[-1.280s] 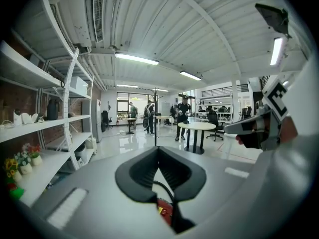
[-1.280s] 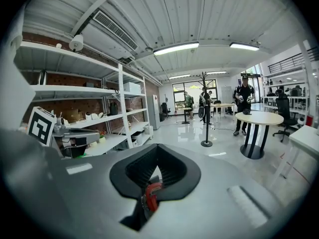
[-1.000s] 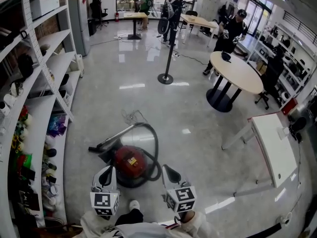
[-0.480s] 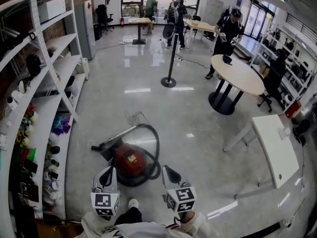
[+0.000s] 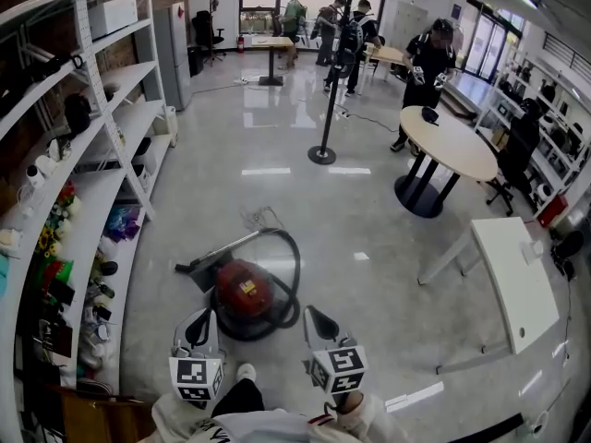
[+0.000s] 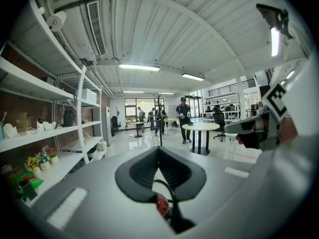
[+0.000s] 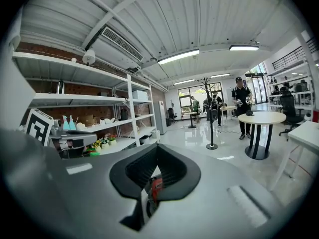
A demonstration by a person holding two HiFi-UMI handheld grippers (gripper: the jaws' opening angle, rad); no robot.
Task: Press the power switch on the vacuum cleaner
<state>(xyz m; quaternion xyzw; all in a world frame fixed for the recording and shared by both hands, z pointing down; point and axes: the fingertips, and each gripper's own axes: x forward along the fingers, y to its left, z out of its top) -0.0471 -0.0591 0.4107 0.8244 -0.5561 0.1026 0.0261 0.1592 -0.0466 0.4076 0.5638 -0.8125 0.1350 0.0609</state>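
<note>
So the red vacuum (image 5: pixel 242 289) sits on the glossy floor (image 5: pixel 369 210) right in front of the person. Its black hose (image 5: pixel 295 280) loops around its right side and the nozzle end lies off to the left. Can't pick out the switch from the head view, way too small. Both grippers are held up close to the person's body, clear of the vacuum and not touching anything. The left gripper (image 5: pixel 199 319) is at the near left of the vacuum and the right gripper (image 5: pixel 312 316) at the near right. Each gripper's own view shows its jaw tips pressed together with nothing caught between them, and a bit of the red body peeks through the gap lower down. Shelves (image 5: pixel 102 155) run along the left, a round table (image 5: pixel 450 137) and a post (image 5: pixel 325 109) stand further out, and people (image 5: pixel 429 58) hang around in the back
</note>
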